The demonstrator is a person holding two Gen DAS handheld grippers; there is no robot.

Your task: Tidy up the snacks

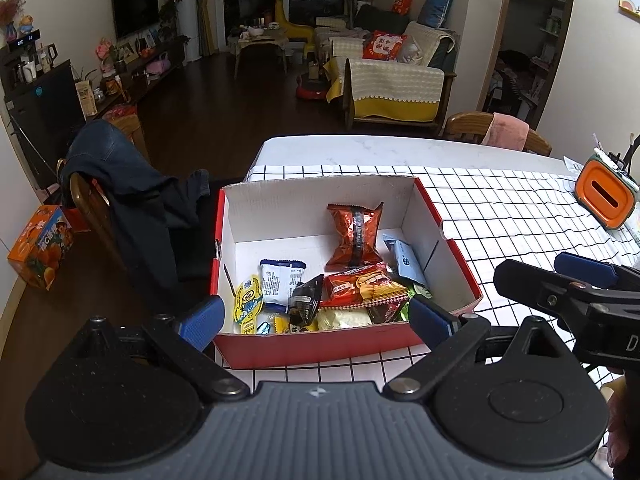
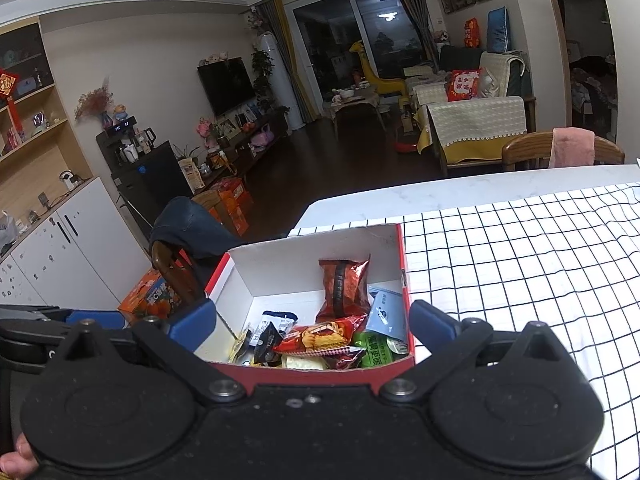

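A red cardboard box [image 1: 304, 350] with a white inside stands on the checked tablecloth [image 1: 500, 208] and holds several snack packets. An orange-brown foil bag [image 1: 354, 236] leans upright at the back. In front of it lie a red packet [image 1: 362, 290], a white-and-blue packet [image 1: 278, 284], a yellow cartoon packet [image 1: 248, 306] and a pale blue sachet [image 1: 406, 258]. My left gripper [image 1: 316, 322] is open, its blue pads either side of the box's near wall. My right gripper [image 2: 312, 326] is open too, above the same box [image 2: 402, 256]; it also shows at the right [image 1: 568, 280].
An orange container [image 1: 606, 196] stands at the table's right side. A wooden chair [image 1: 92, 208] draped with dark clothing stands left of the table, an orange carton [image 1: 42, 246] on the floor beyond it. Another chair [image 2: 560, 152] sits at the far edge.
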